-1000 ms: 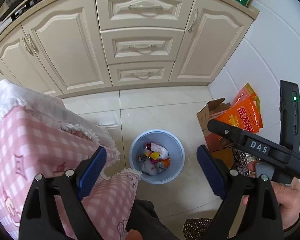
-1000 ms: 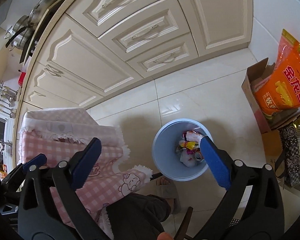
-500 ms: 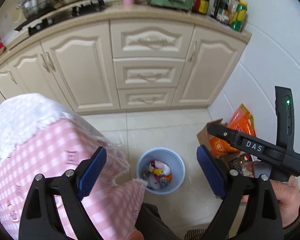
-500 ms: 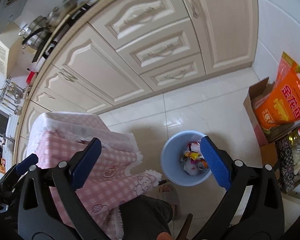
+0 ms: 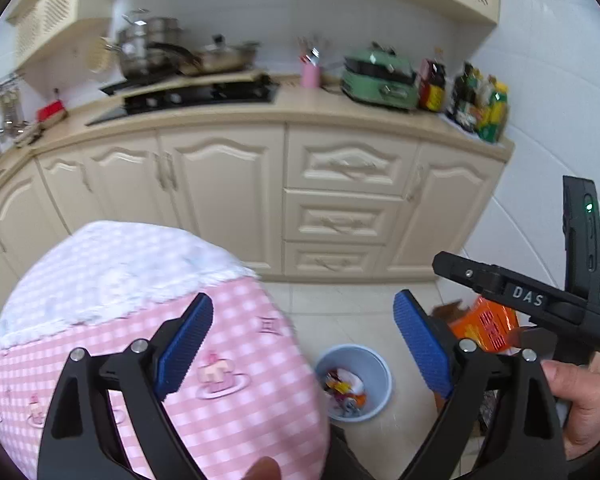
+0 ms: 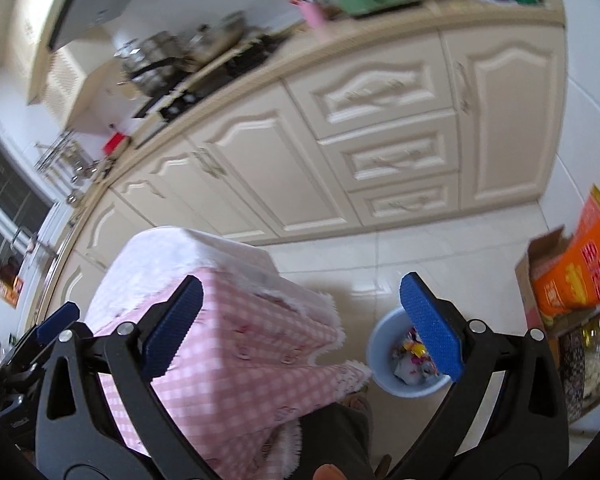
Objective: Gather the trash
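Note:
A light blue trash bin (image 5: 380, 376) stands on the tiled floor, holding several colourful wrappers (image 5: 346, 390). It also shows in the right wrist view (image 6: 380, 372) with the wrappers (image 6: 410, 358) inside. My left gripper (image 5: 302, 346) is open and empty, raised well above the bin. My right gripper (image 6: 300, 320) is open and empty, also high above the floor; its body (image 5: 540, 300) shows at the right of the left wrist view.
A table with a pink checked cloth (image 5: 140, 320) fills the lower left, also seen in the right wrist view (image 6: 236, 320). Cream cabinets (image 5: 340, 208) with a cluttered counter stand behind. A cardboard box with an orange bag (image 6: 576, 276) sits by the right wall.
Both grippers have tilted up and away from the bin; the counter and stove have come into view and the bin has sunk lower in frame. Both stay open.

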Demonstrator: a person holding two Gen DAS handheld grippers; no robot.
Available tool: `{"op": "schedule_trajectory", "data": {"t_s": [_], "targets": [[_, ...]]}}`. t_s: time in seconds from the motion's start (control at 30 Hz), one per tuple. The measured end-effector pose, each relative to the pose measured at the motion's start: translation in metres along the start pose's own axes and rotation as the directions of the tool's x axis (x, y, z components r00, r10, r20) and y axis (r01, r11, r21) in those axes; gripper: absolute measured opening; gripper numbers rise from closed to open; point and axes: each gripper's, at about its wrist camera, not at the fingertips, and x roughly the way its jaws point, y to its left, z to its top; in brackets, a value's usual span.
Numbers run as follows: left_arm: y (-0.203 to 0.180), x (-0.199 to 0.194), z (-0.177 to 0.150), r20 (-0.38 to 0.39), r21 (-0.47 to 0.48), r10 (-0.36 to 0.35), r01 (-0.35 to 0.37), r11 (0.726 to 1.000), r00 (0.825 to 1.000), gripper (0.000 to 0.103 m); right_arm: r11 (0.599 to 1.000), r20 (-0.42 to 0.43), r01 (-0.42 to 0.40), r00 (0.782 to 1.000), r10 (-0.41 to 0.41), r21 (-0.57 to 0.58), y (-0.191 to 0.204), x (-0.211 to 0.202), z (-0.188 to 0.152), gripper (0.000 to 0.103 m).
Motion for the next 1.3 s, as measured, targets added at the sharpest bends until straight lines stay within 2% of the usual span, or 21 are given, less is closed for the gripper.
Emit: {"op": "schedule_trajectory", "data": {"t_s": [0.17,0.33,0.53,0.7,0.97,1.03,1.3], "targets": [[0.037,-0.053,-0.009,0.086,-0.050,0.097,-0.093,0.994,0.992,0.091,0.991,0.023,-0.054,0.998,0.057,-0.119,0.063,-0.015,-0.003,0.097],[0.074,-0.109,-0.018,0.160,-0.133,0.225,-0.205,0.970,0.961,0.092,0.959,0.036,-0.119,0.990,0.133,-0.258,0.134,-0.029,-0.013,0.097],[0.114,-0.182,-0.026,0.234,-0.255,0.407,-0.348,0.902,0.883,0.096,0.900,0.027,-0.186,0.977,0.213,-0.395,0.215,-0.041,-0.034,0.097],[0.139,-0.234,-0.035,0.246,-0.332,0.557,-0.470,0.817,0.793,0.098,0.857,0.019,-0.221,0.966,0.260,-0.465,0.265,-0.050,-0.050,0.097],[0.159,-0.283,-0.051,0.242,-0.378,0.672,-0.570,0.729,0.699,0.098,0.782,0.047,-0.225,0.950,0.309,-0.581,0.331,-0.066,-0.074,0.097],[0.160,-0.289,-0.052,0.242,-0.382,0.690,-0.586,0.714,0.683,0.098,0.772,0.060,-0.214,0.949,0.310,-0.598,0.339,-0.067,-0.076,0.097],[0.161,-0.304,-0.052,0.246,-0.408,0.706,-0.590,0.697,0.664,0.098,0.754,0.074,-0.218,0.940,0.332,-0.620,0.354,-0.076,-0.080,0.097]]}}
